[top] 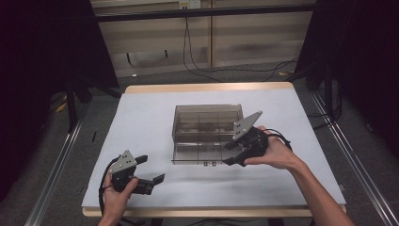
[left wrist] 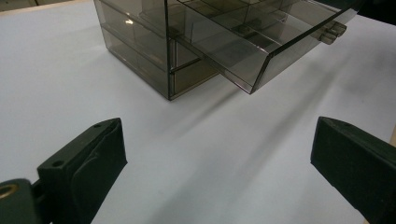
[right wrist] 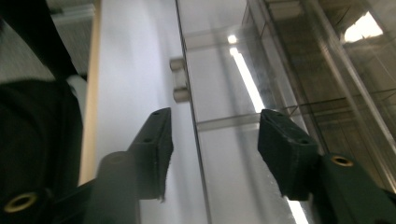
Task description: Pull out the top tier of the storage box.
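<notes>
A smoky transparent drawer box [top: 207,115] stands in the middle of the white mat. Its lower drawer [top: 200,151] is pulled out toward me, with a small handle [top: 209,163] on its front. My right gripper [top: 229,154] is at the drawer's right front corner. In the right gripper view its jaws [right wrist: 215,123] stand apart astride the drawer's front wall [right wrist: 219,70], pads off it, and the handle [right wrist: 179,79] lies farther along. My left gripper [top: 153,168] rests near the table's front left, open and empty [left wrist: 219,135], facing the box [left wrist: 135,37] and drawer [left wrist: 261,42].
The white mat [top: 150,117] covers most of the wooden table [top: 207,87]. Metal rails [top: 56,160] run along both sides of the table on the floor. Cables [top: 197,66] trail on the floor behind it, in front of a wooden panel wall.
</notes>
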`<state>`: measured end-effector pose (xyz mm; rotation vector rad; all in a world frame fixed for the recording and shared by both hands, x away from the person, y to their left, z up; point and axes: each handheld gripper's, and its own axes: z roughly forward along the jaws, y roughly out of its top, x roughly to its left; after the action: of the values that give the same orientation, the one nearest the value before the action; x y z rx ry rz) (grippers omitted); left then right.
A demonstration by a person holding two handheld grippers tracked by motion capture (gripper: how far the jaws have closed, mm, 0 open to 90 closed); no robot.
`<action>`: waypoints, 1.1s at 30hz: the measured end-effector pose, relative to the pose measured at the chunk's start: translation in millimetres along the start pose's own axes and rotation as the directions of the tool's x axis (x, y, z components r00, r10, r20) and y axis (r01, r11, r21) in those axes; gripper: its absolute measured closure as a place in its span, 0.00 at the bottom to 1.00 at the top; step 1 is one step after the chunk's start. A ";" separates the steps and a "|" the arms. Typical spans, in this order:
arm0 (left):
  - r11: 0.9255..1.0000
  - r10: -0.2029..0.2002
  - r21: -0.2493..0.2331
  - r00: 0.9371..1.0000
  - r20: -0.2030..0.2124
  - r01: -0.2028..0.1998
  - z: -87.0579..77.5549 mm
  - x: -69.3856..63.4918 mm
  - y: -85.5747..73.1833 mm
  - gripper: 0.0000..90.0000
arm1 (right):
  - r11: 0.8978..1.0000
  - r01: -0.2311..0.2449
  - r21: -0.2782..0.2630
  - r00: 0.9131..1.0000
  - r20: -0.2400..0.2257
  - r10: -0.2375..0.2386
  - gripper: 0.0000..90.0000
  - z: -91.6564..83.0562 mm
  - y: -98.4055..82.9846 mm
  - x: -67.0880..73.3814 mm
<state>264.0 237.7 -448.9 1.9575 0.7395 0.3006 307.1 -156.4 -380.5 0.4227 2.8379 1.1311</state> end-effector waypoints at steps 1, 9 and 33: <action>1.000 -0.001 -0.001 1.000 0.003 0.001 0.3 0.2 0.0 0.04 | 1.000 -0.011 -0.017 1.000 0.024 0.011 0.44 -3.0 -1.2 -0.1; 1.000 0.003 0.002 1.000 -0.004 -0.003 -0.7 0.1 0.2 0.03 | 0.986 -0.103 -0.134 0.986 0.118 0.119 0.31 -15.8 -18.4 1.3; 1.000 0.003 -0.004 1.000 0.000 -0.003 -0.4 -0.8 0.2 0.04 | 0.895 -0.287 -0.341 0.883 0.269 0.385 0.54 -45.2 -86.0 24.9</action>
<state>263.2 237.4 -448.5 1.9556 0.7349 0.3035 256.3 -239.4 -405.0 1.0117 2.3122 1.3577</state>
